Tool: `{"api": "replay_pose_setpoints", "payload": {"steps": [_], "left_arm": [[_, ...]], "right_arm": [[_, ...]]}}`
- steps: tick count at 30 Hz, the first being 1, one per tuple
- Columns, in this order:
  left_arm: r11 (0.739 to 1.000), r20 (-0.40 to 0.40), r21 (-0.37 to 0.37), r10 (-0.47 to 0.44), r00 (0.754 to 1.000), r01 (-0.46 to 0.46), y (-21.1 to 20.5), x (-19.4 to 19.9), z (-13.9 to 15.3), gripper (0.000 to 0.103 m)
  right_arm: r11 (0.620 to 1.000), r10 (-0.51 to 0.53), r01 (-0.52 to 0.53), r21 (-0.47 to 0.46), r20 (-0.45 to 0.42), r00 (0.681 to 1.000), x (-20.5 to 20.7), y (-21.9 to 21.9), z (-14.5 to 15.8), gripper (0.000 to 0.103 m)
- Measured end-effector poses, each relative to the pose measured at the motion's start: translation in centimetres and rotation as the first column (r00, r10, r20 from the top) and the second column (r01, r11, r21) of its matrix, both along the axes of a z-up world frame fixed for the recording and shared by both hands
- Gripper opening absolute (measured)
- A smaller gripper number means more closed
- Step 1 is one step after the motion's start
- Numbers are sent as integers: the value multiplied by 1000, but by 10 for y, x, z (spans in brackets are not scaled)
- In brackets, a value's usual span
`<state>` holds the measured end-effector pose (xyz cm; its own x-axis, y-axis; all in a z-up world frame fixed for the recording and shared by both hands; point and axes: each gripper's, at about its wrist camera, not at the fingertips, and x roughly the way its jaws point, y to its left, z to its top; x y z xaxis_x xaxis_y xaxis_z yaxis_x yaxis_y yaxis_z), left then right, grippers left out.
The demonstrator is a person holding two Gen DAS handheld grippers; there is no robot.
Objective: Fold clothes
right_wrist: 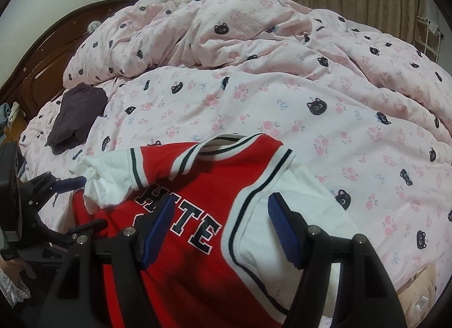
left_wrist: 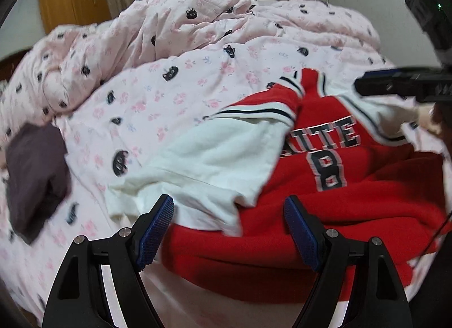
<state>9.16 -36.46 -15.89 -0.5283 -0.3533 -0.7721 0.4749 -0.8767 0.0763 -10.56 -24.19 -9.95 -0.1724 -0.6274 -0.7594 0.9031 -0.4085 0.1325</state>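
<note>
Both grippers, left (left_wrist: pixel 228 232) and right (right_wrist: pixel 219 232), fingers wide apart and empty, over red-and-white jersey (right_wrist: pixel 197 175) on bed (right_wrist: pixel 282 96).

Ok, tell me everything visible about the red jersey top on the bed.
The red jersey top lies face up and rumpled on the pink cat-print quilt. It looks like soft fleece, with white sleeves, striped white-and-dark ribbed trim at collar and armholes, block letters ending "TE" and a number 8. One white sleeve is folded across the chest. Both open tongs, left and right, hover over it, gripping nothing.
</note>
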Motion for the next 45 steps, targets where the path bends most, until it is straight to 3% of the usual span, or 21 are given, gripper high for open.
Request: {"api": "replay_pose_setpoints", "payload": {"steps": [4,5,7,10,12,14,27,34,40,45], "left_arm": [[1000,12,-7,-4,1000,4,-5,-1,0,71],[1000,23,-10,-6,1000,6,-6,-2,-1,57],[1000,54,-12,-2,999,2,-7,-4,-6,40],[1000,69,-6,-7,998,7,-8,-5,-9,37],[1000,68,-11,-9,998,10,-6,-6,-8,26],[1000,64,-12,-10,998,11,-5,-6,-6,8],[1000,-69,12,18,997,-17,-33,-1,41,6],[1000,-40,5,-19,999,19,-38,-3,41,4],[999,29,-17,-49,998,50,-35,-6,27,5],[997,67,-29,-75,995,78,-34,-7,21,12]], "right_arm": [[999,-39,39,-19,37,999,-13,8,3,70],[998,-46,48,-27,50,998,-17,11,4,70],[997,-56,59,-39,73,996,-22,13,5,70],[996,-65,69,-49,90,994,-25,14,6,70],[996,-66,71,-53,94,993,-26,15,7,70],[996,-67,72,-55,90,994,-26,16,9,70],[994,-100,104,-44,94,990,-40,22,7,70],[991,-126,120,57,110,986,-60,26,-9,70],[982,-156,139,131,130,979,-72,26,-26,70],[973,-164,137,187,135,977,-74,23,-38,71]]}}
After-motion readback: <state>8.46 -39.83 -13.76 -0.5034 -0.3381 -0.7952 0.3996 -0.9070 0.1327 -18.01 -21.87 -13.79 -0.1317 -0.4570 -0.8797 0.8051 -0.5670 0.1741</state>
